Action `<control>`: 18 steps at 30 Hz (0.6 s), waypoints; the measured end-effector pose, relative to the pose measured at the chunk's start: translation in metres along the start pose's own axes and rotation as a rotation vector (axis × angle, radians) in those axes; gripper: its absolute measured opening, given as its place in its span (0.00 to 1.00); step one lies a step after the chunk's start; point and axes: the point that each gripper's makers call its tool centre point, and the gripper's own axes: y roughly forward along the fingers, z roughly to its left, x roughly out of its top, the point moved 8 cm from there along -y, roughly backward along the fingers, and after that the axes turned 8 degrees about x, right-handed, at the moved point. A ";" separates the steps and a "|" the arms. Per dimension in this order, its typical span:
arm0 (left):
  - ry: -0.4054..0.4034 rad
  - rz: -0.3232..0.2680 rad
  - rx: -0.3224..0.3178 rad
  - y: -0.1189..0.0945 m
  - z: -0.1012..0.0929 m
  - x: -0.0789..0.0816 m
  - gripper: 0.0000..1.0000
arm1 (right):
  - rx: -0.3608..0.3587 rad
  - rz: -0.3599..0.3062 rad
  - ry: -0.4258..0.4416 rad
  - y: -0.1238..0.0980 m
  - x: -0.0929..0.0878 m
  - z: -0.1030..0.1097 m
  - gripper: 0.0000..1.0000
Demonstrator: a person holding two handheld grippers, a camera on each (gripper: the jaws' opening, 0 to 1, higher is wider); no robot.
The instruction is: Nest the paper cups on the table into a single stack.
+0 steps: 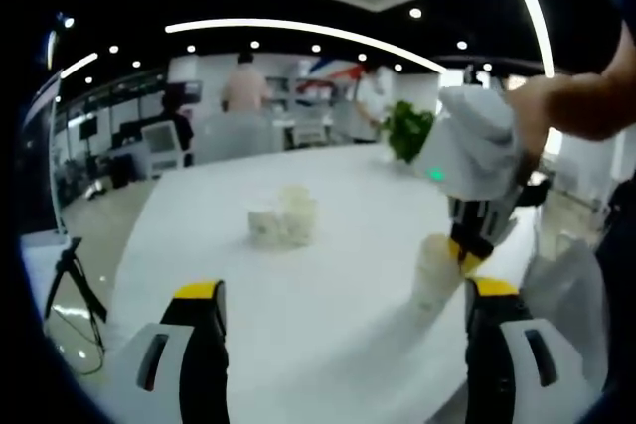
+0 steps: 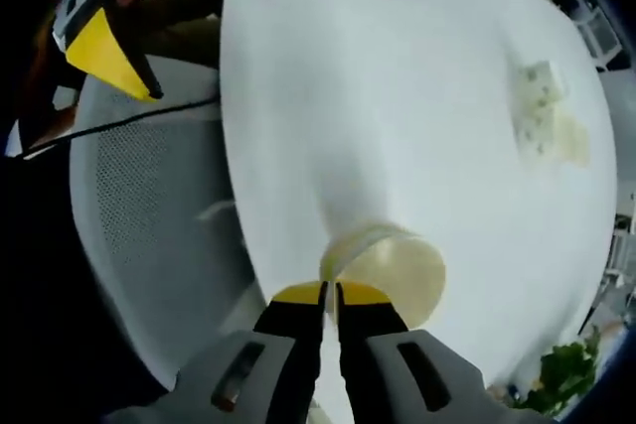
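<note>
1. The left tool points out over the white worktop with its two yellow-tipped jaws spread wide and nothing between them
2. In the left gripper view the right tool comes in from the right, held by a hand, and points down at a paper cup standing near the worktop's near right edge
3. In the right gripper view the right tool has its jaws drawn almost together, pinching the rim of that paper cup; the cup is seen from above with its mouth open towards the camera, and whether its base rests on the worktop or is lifted just off it cannot be told
4. A small cluster of further paper cups sits near the middle of the worktop, well apart from the gripped cup; in the right gripper view the same cluster lies towards the far side, some cups lying on their sides
5. A grey mesh office chair stands just beside the worktop's near edge in the right gripper view
6. A green plant stands at the worktop's far right edge
7. People stand in the office behind the far edge
</note>
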 end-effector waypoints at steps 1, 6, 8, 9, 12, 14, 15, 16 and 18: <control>0.001 0.001 0.000 0.000 0.000 -0.001 0.99 | 0.003 -0.006 -0.004 -0.001 0.001 0.001 0.06; 0.001 0.011 0.002 0.000 0.001 -0.003 0.99 | -0.003 -0.031 -0.025 -0.002 0.007 -0.004 0.08; -0.001 0.014 0.002 0.000 0.001 -0.004 0.99 | -0.003 -0.038 -0.027 -0.003 0.008 -0.006 0.09; -0.002 0.014 0.002 0.000 0.001 -0.004 0.99 | -0.002 -0.043 -0.028 -0.003 0.008 -0.007 0.09; -0.001 0.012 0.001 0.000 0.001 -0.004 0.99 | 0.000 -0.065 -0.031 -0.007 0.007 -0.011 0.11; -0.002 0.010 0.000 0.000 0.001 -0.003 0.99 | 0.007 -0.116 -0.025 -0.013 0.006 -0.013 0.13; -0.002 0.010 -0.001 0.000 0.001 -0.002 0.99 | 0.019 -0.149 -0.014 -0.019 0.004 -0.013 0.14; 0.000 0.009 -0.002 0.001 0.001 -0.002 0.99 | 0.027 -0.173 -0.008 -0.023 0.003 -0.014 0.15; -0.001 0.008 -0.003 0.001 0.001 -0.001 0.99 | 0.023 -0.246 -0.003 -0.036 0.000 -0.018 0.17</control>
